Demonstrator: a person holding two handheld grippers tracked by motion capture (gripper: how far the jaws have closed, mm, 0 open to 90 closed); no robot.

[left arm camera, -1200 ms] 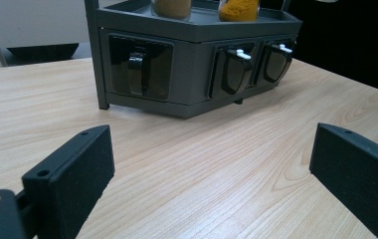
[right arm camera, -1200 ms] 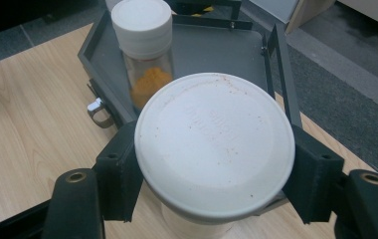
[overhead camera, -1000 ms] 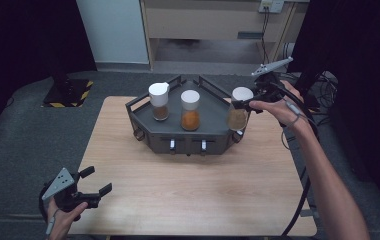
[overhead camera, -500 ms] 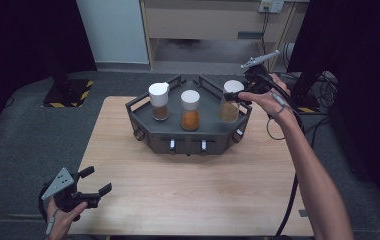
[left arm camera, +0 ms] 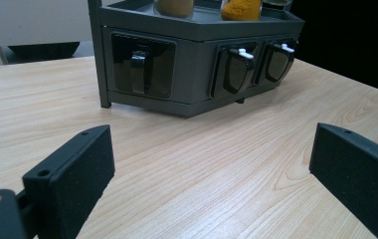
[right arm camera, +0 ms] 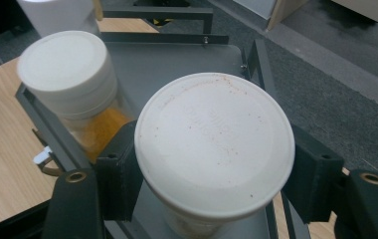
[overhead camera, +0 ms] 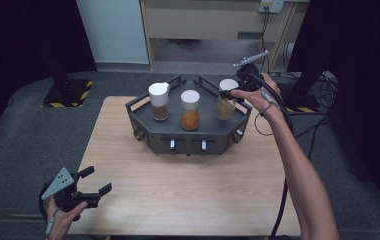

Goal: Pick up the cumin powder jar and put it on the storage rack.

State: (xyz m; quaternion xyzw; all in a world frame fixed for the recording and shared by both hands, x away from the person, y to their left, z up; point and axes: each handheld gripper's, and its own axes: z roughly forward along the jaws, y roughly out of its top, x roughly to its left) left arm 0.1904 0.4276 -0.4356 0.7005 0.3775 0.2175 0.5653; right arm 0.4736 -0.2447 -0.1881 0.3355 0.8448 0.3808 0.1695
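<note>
A rectangular light wooden table (overhead camera: 188, 195) stood on a grey carpeted floor (overhead camera: 23, 135). A dark grey, angular metal rack (overhead camera: 188, 137) with a railed top tray and small front drawers rested directly on the table's far half, centred between its sides. The near half of the tabletop was bare wood grain. In the left gripper view, the rack (left arm camera: 187, 74) sat flat on the table (left arm camera: 202, 169)
</note>
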